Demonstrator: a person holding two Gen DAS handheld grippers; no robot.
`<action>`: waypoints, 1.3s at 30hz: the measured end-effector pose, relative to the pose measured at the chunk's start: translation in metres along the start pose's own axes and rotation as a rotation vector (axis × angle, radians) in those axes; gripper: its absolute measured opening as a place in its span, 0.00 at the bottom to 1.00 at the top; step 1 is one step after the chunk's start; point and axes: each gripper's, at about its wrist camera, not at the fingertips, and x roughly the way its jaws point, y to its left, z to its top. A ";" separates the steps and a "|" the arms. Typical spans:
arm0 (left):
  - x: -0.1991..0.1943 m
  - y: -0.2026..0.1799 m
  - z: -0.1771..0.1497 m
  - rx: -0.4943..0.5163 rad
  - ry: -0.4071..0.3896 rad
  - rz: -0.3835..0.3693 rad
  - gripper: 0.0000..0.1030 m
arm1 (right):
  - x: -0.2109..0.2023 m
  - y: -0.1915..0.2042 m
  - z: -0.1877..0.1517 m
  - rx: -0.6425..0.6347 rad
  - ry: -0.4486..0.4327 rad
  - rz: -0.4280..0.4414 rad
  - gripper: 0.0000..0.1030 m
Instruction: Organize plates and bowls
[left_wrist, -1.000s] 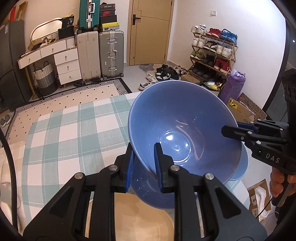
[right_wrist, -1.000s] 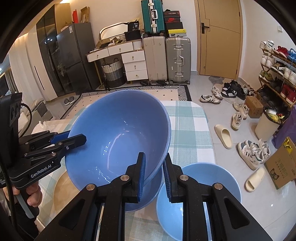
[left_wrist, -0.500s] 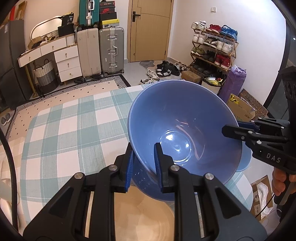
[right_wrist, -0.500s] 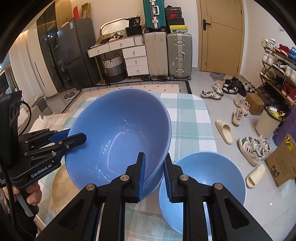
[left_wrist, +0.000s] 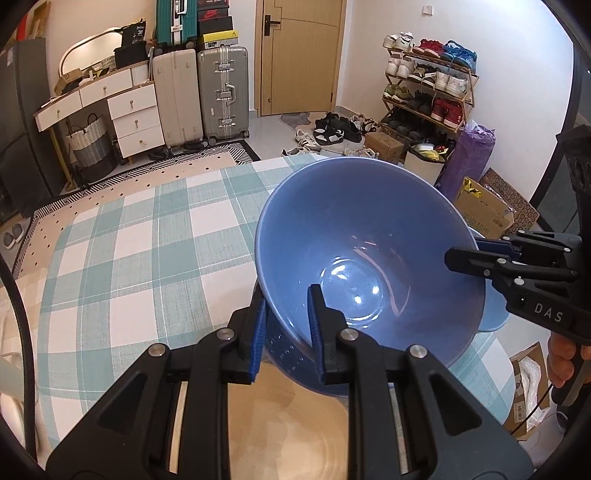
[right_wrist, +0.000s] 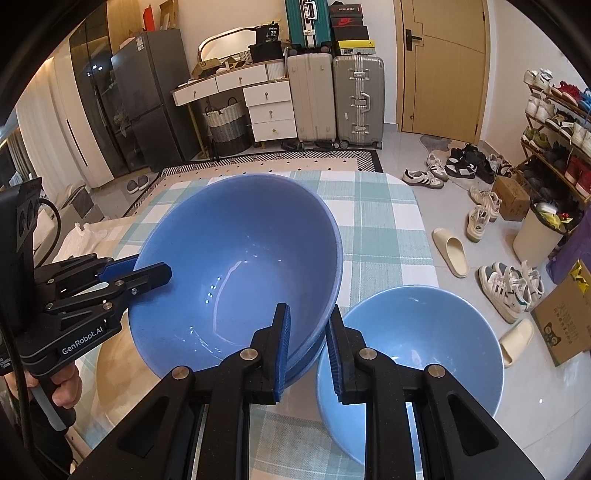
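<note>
The big blue bowl (left_wrist: 369, 251) was a deep, glossy piece, smooth as glazed ceramic, its round base catching bright window glints. It sat tilted, held from two opposite sides of its rim. The left gripper (left_wrist: 286, 321) had its jaws clamped tight on the near rim, one blue ribbed pad (left_wrist: 258, 332) outside the wall and the other inside. The right gripper (right_wrist: 308, 343) did the same on the far side, pinched hard on the wall, one pad in, one pad out. Both tools pointed steeply downward, matte black plastic with silver screw heads, and a bare hand (right_wrist: 64, 384) gripped the left one's handle low at the edge of the right wrist view.

Under the held bowl a second dark blue bowl (left_wrist: 295, 354) showed its speckled outer wall, the top bowl seated partly inside it; in the right wrist view its rim (right_wrist: 314, 347) peeked out just below the upper one. Just beside them to the right stood a lighter blue bowl (right_wrist: 417, 339), upright, shiny and shallow-curved. Nearer the cameras lay a round tan plate (left_wrist: 288, 421) with a faint wood-like sheen, the stacked bowls at its far edge. All of it rested on a woven green-and-white checked tablecloth (left_wrist: 129, 266), coarse in weave, flat across the table.
</note>
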 end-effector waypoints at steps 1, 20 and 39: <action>0.002 0.001 -0.001 -0.001 0.001 0.001 0.16 | 0.001 0.001 -0.001 -0.002 0.003 0.000 0.19; 0.038 0.019 -0.013 -0.002 0.033 0.025 0.16 | 0.031 0.003 -0.009 -0.018 0.046 -0.001 0.19; 0.068 0.028 -0.029 0.049 0.047 0.091 0.16 | 0.059 0.012 -0.020 -0.057 0.089 -0.043 0.20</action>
